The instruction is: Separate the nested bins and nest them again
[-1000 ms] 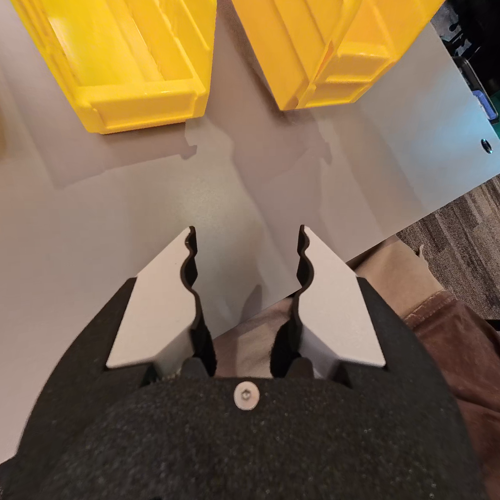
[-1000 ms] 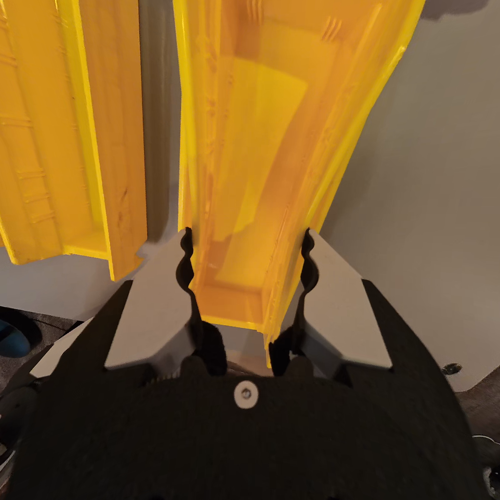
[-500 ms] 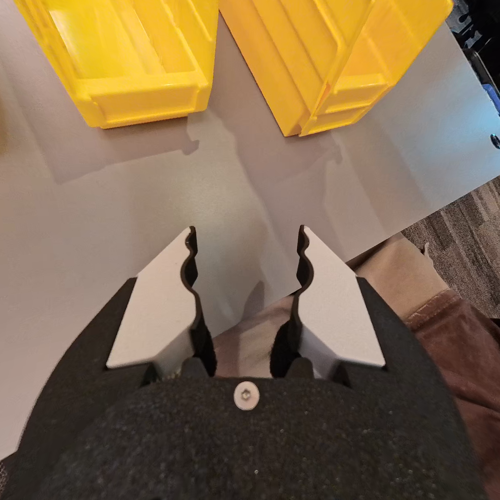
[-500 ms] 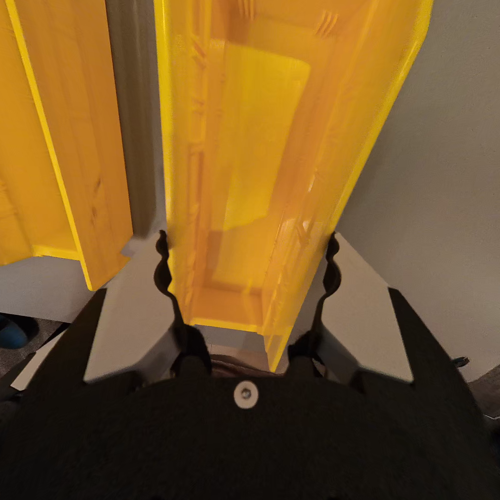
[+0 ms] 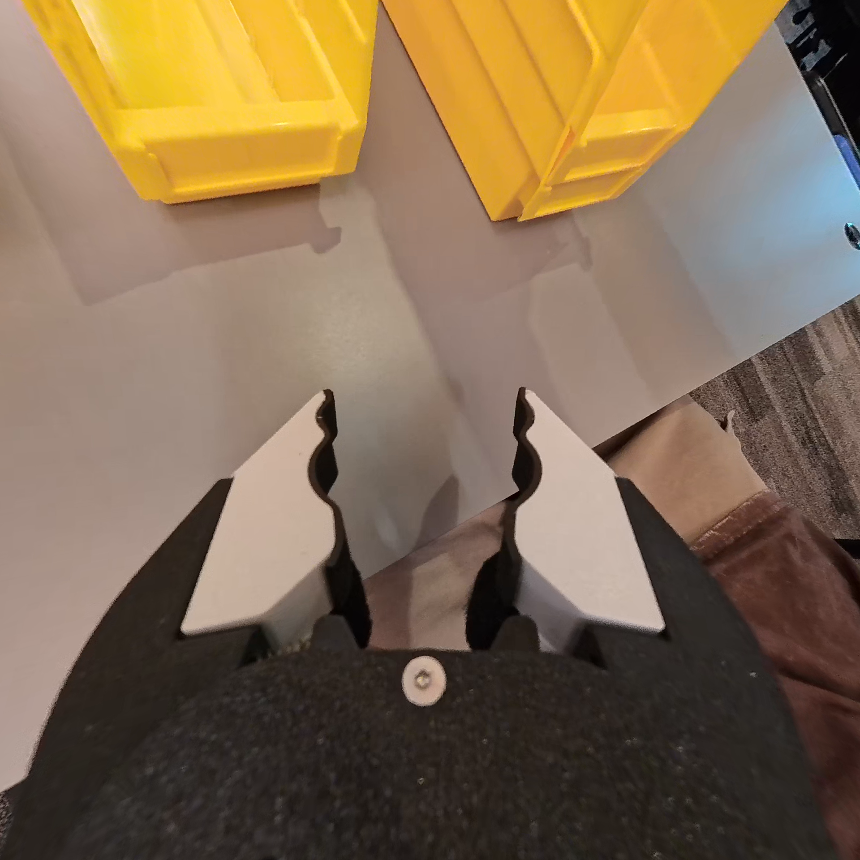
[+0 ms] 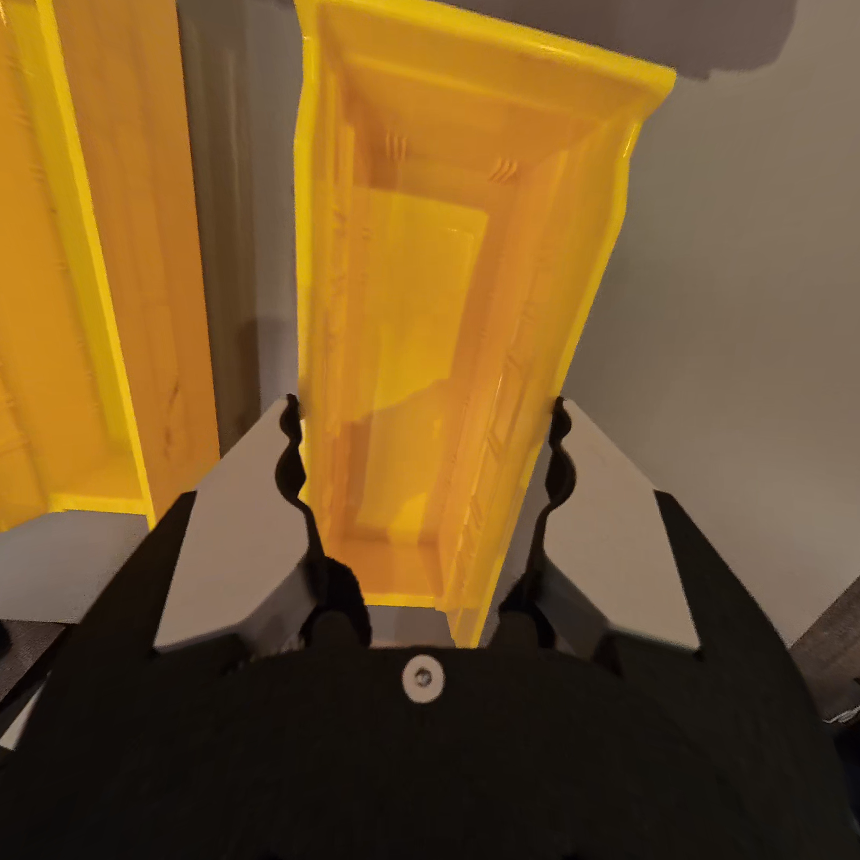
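Two yellow bins lie side by side, apart, on the grey table (image 5: 232, 372). In the left wrist view the left bin (image 5: 223, 116) and the right bin (image 5: 581, 116) are at the top, well ahead of my left gripper (image 5: 423, 400), which is open and empty over bare table. In the right wrist view my right gripper (image 6: 424, 405) is open wide. Its fingers stand on either side of the near end of one bin (image 6: 442, 302), whose open inside faces the camera. I cannot tell if they touch it. The other bin (image 6: 83, 279) is to the left.
The table's edge runs diagonally behind my left gripper, with a person's tan trouser leg (image 5: 661, 460) and brown sleeve (image 5: 791, 581) beyond it. Dark carpet (image 5: 791, 372) is at the right. A small round hole (image 5: 854, 242) is in the tabletop near the right edge.
My right gripper's jaws have spread apart from a narrow hold on the bin. The bin has levelled out and its far end now shows. The left gripper has barely shifted.
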{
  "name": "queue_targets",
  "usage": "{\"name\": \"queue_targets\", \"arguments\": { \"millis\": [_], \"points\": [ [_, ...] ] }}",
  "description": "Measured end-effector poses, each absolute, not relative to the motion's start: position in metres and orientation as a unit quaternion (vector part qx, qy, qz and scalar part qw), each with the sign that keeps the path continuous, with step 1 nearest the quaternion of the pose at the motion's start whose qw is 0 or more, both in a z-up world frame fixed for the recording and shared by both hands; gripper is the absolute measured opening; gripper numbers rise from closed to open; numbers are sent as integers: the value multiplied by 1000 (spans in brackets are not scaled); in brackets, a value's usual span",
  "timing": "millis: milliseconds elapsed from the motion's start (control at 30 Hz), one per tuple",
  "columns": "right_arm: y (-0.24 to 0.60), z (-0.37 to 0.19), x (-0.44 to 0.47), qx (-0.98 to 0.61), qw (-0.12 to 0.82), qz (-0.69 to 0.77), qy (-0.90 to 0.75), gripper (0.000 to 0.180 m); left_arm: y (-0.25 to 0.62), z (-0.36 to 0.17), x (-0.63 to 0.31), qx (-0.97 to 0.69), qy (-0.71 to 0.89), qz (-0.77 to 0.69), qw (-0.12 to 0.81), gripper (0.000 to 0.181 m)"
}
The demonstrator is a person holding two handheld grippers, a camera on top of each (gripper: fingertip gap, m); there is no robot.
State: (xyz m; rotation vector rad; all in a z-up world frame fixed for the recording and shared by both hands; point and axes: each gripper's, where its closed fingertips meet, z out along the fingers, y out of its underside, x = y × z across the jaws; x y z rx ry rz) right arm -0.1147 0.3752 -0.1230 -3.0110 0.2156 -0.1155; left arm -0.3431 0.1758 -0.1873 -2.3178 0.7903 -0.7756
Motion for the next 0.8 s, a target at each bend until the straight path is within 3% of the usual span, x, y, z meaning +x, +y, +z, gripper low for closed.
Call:
{"name": "queue_targets", "arguments": {
  "millis": [33,233,800],
  "points": [
    [375,-123,-114,-995,60,-38,70,104,176,-188,-343,-866,295,-291,281,75],
    [374,-119,-111,-994,69,-34,74,83,172,-189,-341,-865,303,-288,277,75],
    [370,-83,-112,-994,72,-27,75,75,172,-191,-341,-866,303,-289,273,74]
  ]
}}
